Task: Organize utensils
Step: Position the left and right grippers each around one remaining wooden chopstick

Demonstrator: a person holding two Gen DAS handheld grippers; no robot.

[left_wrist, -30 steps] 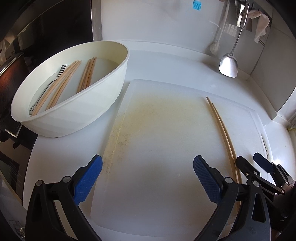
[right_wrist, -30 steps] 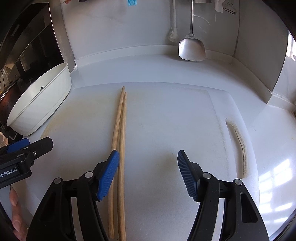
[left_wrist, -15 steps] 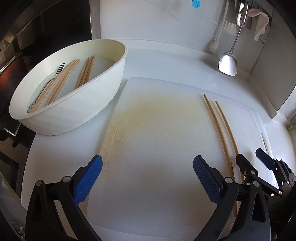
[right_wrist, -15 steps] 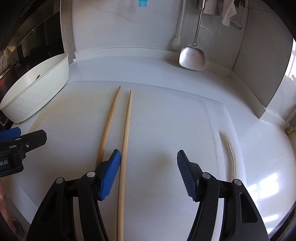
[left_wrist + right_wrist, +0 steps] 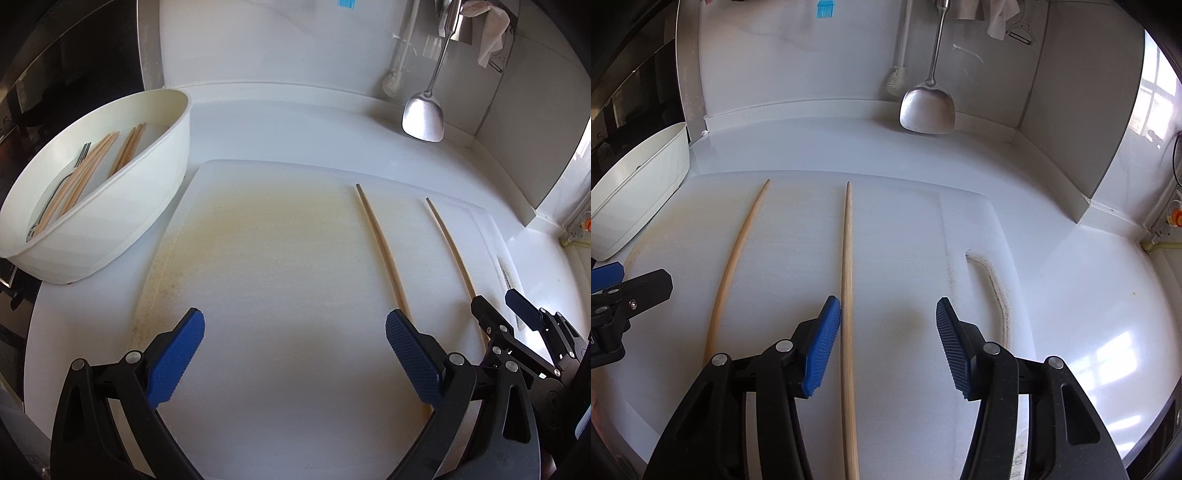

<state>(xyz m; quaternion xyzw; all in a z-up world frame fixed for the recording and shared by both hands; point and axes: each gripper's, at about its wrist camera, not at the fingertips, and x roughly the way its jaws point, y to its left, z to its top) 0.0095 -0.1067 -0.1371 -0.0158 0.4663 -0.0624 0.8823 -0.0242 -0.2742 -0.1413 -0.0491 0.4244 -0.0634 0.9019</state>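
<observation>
We note chopstick pair, earlier touching, now split well apart on cutting board (image 5: 960, 221). Right chopstick (image 5: 846, 280) between right gripper (image 5: 886, 343) jaws, just narrowing, not yet gripped. Left chopstick (image 5: 733, 266) loose. Left gripper (image 5: 295, 354) wide, empty. Basin (image 5: 110, 236) far left awaits both.

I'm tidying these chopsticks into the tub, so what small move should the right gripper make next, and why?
Probably close the right gripper on the right chopstick: it lies between the open jaws, beside the left pad, its mate lies apart.
</observation>
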